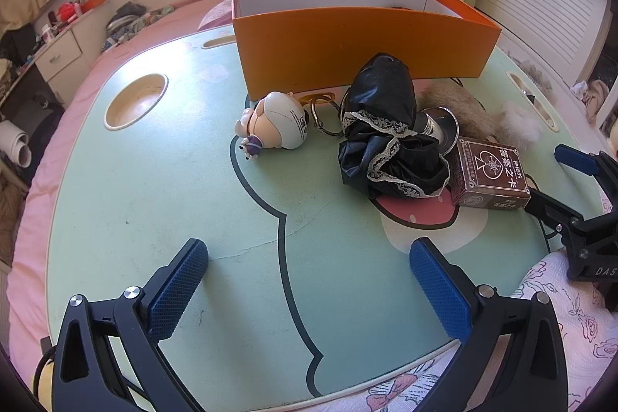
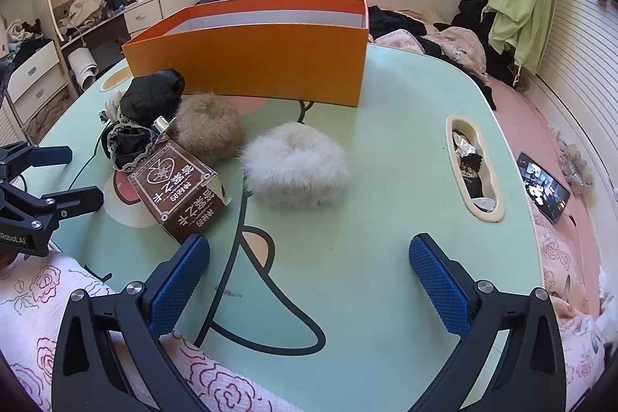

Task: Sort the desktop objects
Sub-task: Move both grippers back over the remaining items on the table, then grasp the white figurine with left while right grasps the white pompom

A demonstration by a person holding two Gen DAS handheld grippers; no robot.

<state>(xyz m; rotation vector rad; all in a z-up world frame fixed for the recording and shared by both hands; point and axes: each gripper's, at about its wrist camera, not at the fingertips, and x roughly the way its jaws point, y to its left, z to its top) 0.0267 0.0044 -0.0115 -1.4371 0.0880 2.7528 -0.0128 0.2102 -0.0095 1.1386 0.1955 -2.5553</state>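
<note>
An open orange box [image 1: 359, 49] [image 2: 262, 60] stands at the back of the mint-green lap table [image 1: 154, 199] [image 2: 386, 161]. In front of it lie a white-haired doll keychain [image 1: 276, 124], a black lace-trimmed cloth [image 1: 386, 141] [image 2: 146, 111], a brown card box [image 1: 490, 176] [image 2: 179, 188], a brown fur puff [image 2: 208, 130] and a white fur puff [image 2: 295, 167]. My left gripper [image 1: 309, 246] [image 2: 81, 176] is open over bare table, short of the doll. My right gripper [image 2: 311, 242] [image 1: 546, 174] is open too, with the card box just beyond its left finger.
A silver metal piece [image 1: 440, 128] pokes out beside the black cloth, and key rings [image 1: 322, 118] lie by the doll. The table has a round cup recess [image 1: 135, 101] and a slot [image 2: 475, 168] holding small items. A phone [image 2: 542, 186] lies on the pink bed.
</note>
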